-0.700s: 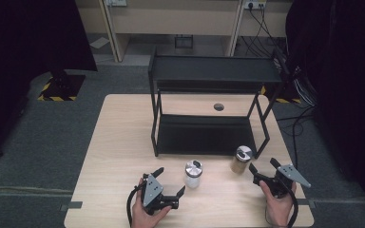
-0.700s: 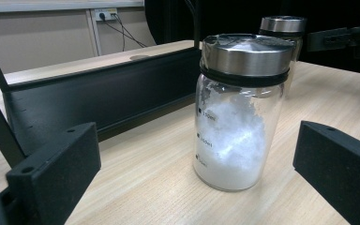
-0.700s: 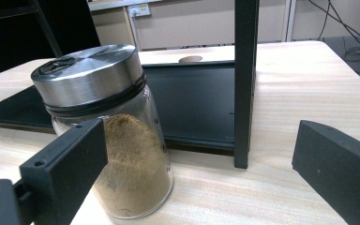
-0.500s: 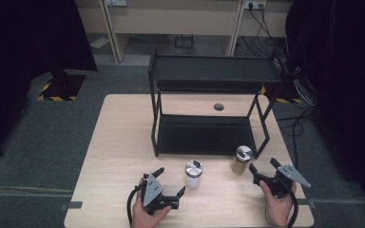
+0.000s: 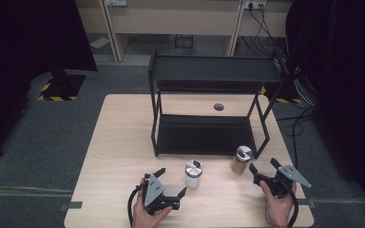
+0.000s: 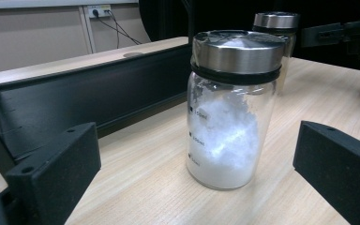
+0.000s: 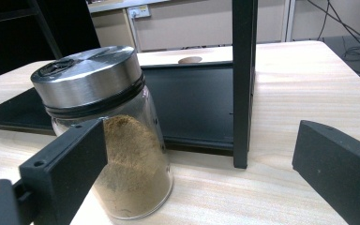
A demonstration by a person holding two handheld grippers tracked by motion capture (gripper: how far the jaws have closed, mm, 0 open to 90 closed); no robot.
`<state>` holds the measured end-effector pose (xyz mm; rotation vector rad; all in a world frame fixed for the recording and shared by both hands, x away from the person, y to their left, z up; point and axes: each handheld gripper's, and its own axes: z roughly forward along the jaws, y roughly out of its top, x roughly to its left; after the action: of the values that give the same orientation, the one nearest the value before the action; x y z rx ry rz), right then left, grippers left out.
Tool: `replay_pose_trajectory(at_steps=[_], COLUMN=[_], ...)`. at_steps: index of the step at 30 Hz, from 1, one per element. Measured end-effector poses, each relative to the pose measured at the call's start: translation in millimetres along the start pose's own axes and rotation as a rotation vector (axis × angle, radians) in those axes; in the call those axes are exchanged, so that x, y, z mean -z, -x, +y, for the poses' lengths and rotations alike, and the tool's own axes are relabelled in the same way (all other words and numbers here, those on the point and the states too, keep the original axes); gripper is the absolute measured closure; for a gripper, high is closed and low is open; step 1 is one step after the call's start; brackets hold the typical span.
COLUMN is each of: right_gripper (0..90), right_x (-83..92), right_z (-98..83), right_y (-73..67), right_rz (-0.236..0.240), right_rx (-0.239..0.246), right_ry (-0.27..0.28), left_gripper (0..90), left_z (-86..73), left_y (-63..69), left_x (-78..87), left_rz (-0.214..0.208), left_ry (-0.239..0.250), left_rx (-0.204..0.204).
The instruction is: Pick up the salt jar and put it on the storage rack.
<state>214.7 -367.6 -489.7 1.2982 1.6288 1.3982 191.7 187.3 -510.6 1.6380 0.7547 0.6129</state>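
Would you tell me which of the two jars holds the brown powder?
The jar by the shelf's front right leg, nearest the right gripper; the other jar holds white.

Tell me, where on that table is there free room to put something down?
The left part of the table, beside the black rack, is bare, and so are the rack's two shelves. The front edge is crowded: the white jar, the brown jar, and the left gripper and right gripper.
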Motion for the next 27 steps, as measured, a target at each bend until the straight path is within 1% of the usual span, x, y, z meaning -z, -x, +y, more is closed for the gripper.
replay_pose_trajectory(at_steps=[4,9,27], right_gripper=[3.4,3.3,3.3], right_x=[0.3,1.1,1.0], right_z=[-0.6,-2.0,-1.4], right_y=[0.4,2.2,1.8], right_rz=[-0.001,-0.001,-0.004], right_rx=[-0.004,-0.023,-0.024], right_ry=[0.004,0.012,0.009], left_gripper=[0.2,0.3,0.3], left_z=[0.5,2.3,9.2], left_y=[2.5,6.0,17.9], left_x=[-1.3,-5.4,-23.9], left_rz=[-0.002,-0.003,-0.008], left_ry=[-0.001,-0.007,-0.024], left_rx=[-0.005,-0.005,-0.027])
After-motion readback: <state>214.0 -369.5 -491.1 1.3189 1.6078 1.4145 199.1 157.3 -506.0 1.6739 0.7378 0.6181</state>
